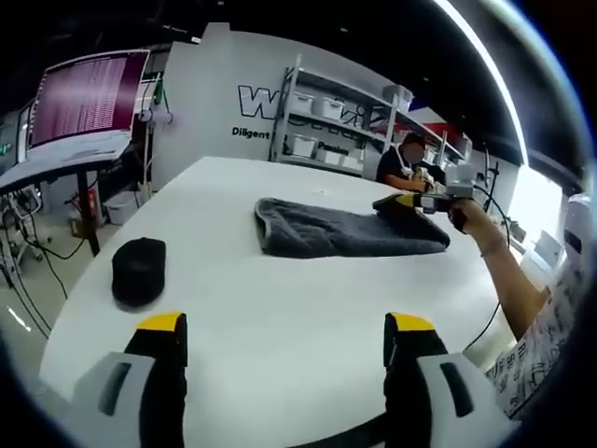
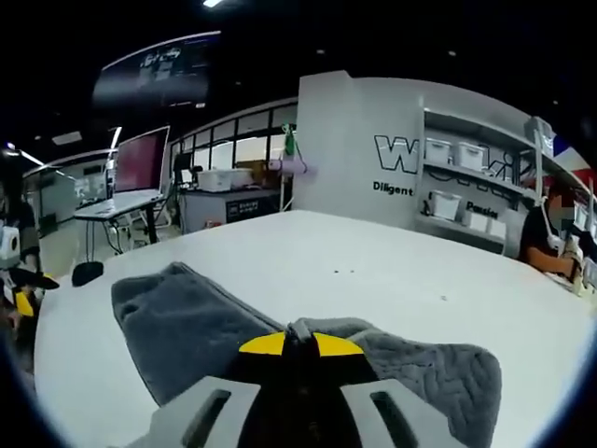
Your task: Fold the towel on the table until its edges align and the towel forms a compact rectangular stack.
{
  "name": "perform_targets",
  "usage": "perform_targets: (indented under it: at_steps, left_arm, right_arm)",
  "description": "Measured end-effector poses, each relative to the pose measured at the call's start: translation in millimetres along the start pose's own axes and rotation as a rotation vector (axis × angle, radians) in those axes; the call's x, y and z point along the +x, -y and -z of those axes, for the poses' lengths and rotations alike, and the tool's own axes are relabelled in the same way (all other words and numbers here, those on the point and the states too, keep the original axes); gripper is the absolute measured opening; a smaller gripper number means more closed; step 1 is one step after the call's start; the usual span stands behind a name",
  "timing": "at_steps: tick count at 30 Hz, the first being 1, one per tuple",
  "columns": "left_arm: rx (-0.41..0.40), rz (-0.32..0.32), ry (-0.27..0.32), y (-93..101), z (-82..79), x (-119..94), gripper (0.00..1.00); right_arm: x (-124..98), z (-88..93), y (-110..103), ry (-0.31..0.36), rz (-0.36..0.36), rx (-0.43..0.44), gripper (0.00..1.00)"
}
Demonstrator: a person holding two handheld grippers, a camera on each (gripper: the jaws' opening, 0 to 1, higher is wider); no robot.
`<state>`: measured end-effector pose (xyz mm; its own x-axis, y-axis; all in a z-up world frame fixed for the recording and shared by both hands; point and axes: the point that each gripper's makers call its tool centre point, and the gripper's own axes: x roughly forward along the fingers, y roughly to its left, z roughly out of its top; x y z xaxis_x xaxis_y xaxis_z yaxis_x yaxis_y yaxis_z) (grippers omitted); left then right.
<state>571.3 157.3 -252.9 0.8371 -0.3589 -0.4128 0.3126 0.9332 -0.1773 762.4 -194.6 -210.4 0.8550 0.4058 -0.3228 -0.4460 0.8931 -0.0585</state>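
A dark grey towel [image 1: 345,231] lies folded in a long strip on the white round table [image 1: 280,308]. My left gripper [image 1: 286,327] stands open above the table's near part, well short of the towel, with nothing between its jaws. My right gripper [image 1: 410,203] reaches in from the right at the towel's far right corner, held by a person's hand. In the right gripper view its yellow-tipped jaws [image 2: 299,343] are closed together on a raised fold of the towel [image 2: 187,327], which spreads left and right below them.
A black round object [image 1: 138,271] sits on the table's left side, also seen as the black object [image 2: 87,273]. Shelves with white bins [image 1: 322,131] and a seated person [image 1: 401,163] are behind the table. A monitor on a desk [image 1: 84,98] stands at the left.
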Motion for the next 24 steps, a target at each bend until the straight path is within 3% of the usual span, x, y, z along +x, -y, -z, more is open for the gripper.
perform_targets:
  at_steps: [10, 24]
  left_arm:
    - [-0.003, -0.011, 0.009, -4.7, -1.3, -5.5, 0.91]
    - [-0.009, -0.024, 0.017, -9.6, -0.2, -13.9, 0.91]
  right_arm:
    - [11.6, -21.0, -22.4, 0.037, -0.047, -0.010, 0.09]
    - [31.9, -48.0, -70.2, 0.072, -0.126, -0.046, 0.09]
